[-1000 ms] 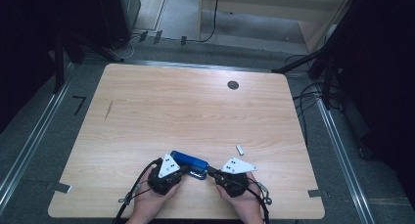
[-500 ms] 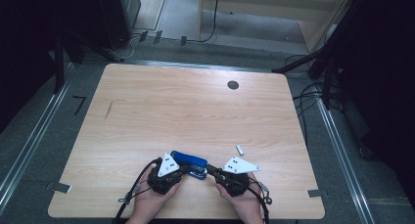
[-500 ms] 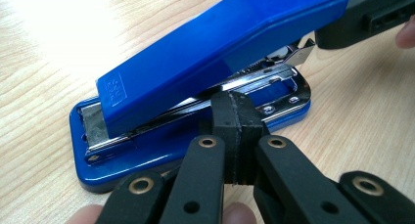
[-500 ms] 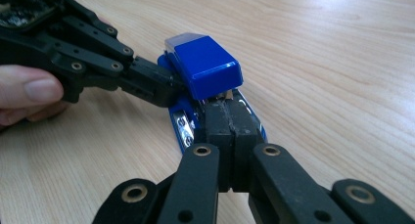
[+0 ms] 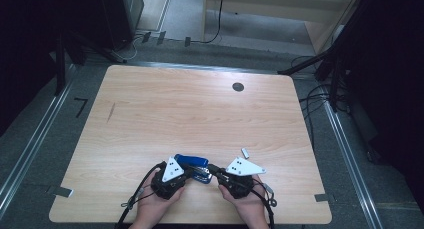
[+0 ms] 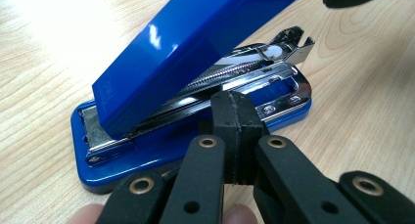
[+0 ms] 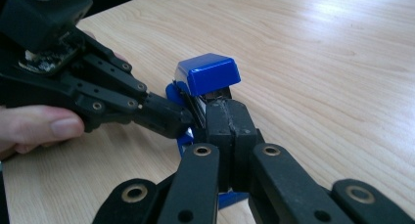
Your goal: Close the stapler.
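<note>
A: What is sitting between the hands?

B: A blue stapler [image 5: 194, 167] is lying on the light wooden table [image 5: 200, 114], near the front edge, roughly at the middle of that edge.

A: State?

B: Its glossy blue top cover [image 6: 195, 43] is standing lifted at a slant, hinged open from one end. Under it the chrome staple channel [image 6: 230, 79] is showing, with a spring running along it.

A: Base?

B: The blue base [image 6: 122, 160] is resting flat on the wood, a metal plate shining at its end. In the right gripper view the stapler's blunt blue end [image 7: 208, 73] is facing the camera.
</note>
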### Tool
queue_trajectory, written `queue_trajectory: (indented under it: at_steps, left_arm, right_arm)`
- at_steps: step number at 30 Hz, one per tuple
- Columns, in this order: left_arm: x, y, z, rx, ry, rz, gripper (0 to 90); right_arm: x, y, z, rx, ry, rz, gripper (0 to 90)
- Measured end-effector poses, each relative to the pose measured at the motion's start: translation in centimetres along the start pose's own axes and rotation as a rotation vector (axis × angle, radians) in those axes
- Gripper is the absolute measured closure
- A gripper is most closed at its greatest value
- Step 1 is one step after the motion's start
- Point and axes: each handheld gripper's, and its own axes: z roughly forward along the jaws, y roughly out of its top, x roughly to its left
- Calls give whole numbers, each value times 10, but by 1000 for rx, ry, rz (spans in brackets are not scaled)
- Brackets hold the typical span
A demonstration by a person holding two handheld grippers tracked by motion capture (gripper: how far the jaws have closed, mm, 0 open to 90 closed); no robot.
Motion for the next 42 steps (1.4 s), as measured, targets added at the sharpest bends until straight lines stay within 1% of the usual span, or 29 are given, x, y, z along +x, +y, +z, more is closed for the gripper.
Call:
queue_trajectory:
  at_steps: [5, 6, 11, 12, 19, 24, 36, 42]
  left_arm:
    - [-1, 0, 0, -4, 2, 2, 900]
    - [-1, 0, 0, -5, 4, 3, 900]
    - [-1, 0, 0, -3, 8, 9, 900]
    - [-1, 0, 0, -6, 5, 3, 900]
    - [-1, 0, 0, -5, 4, 5, 900]
    - [-1, 0, 0, -3, 4, 12, 900]
    - [-2, 0, 1, -5, 7, 15, 900]
    - [-3, 0, 0, -2, 11, 23, 900]
  right_arm:
    - [2, 7, 1, -19, 4, -7, 900]
    - [3, 10, 2, -23, 11, -7, 900]
    - [4, 15, 3, -24, 15, -18, 900]
    - [4, 17, 3, -27, 20, -20, 900]
    - [6, 22, 5, -36, 26, -28, 900]
    - [8, 31, 9, -36, 31, -44, 900]
    - [12, 41, 16, -50, 44, -61, 900]
    - [14, 47, 21, -58, 57, -67, 900]
